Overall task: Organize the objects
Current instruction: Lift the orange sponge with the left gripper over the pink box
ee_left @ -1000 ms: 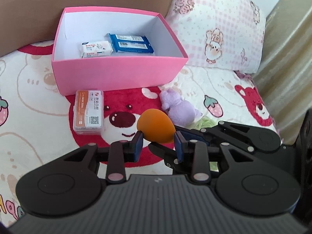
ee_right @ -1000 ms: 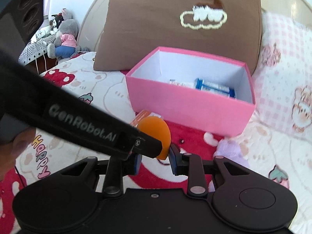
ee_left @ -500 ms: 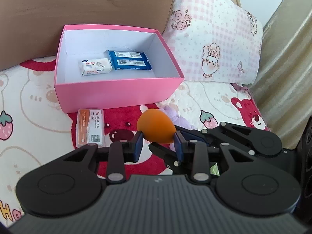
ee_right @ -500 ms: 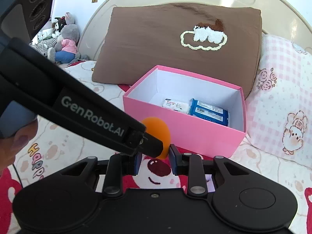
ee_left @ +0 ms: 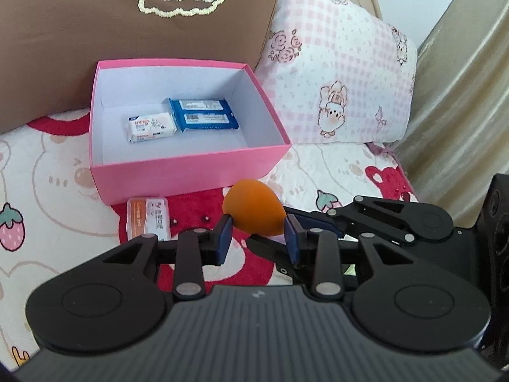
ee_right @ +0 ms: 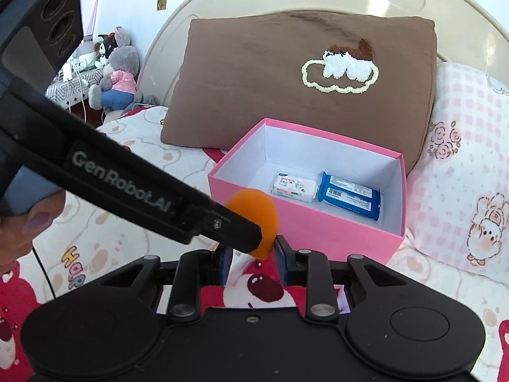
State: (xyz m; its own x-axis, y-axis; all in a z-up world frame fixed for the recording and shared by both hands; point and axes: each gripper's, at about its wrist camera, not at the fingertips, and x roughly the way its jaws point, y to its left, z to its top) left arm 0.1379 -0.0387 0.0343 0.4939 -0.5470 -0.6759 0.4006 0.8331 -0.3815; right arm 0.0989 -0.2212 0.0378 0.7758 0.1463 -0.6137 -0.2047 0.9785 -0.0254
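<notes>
My left gripper (ee_left: pixel 258 234) is shut on an orange egg-shaped sponge (ee_left: pixel 254 208) and holds it above the bed, in front of the pink box (ee_left: pixel 191 168). The sponge also shows in the right wrist view (ee_right: pixel 254 216), with the left gripper's finger crossing from the left. My right gripper (ee_right: pixel 253 259) sits just under the sponge, jaws a little apart; I cannot tell if it touches anything. The box (ee_right: pixel 318 232) holds a white wipes pack (ee_left: pixel 151 126) and a blue wipes pack (ee_left: pixel 203 115). An orange and white packet (ee_left: pixel 148 218) lies on the bed before the box.
A brown pillow (ee_right: pixel 302 82) stands behind the box and a pink checked pillow (ee_left: pixel 343 86) to its right. The bed has a bear-print cover (ee_left: pixel 38 172). Plush toys (ee_right: pixel 117 76) sit far left. A beige curtain (ee_left: pixel 461 95) hangs at the right.
Both grippers have risen and pulled back with the sponge. The box now looks lower and farther, and its inside shows more. The purple plush has dropped out of sight.
</notes>
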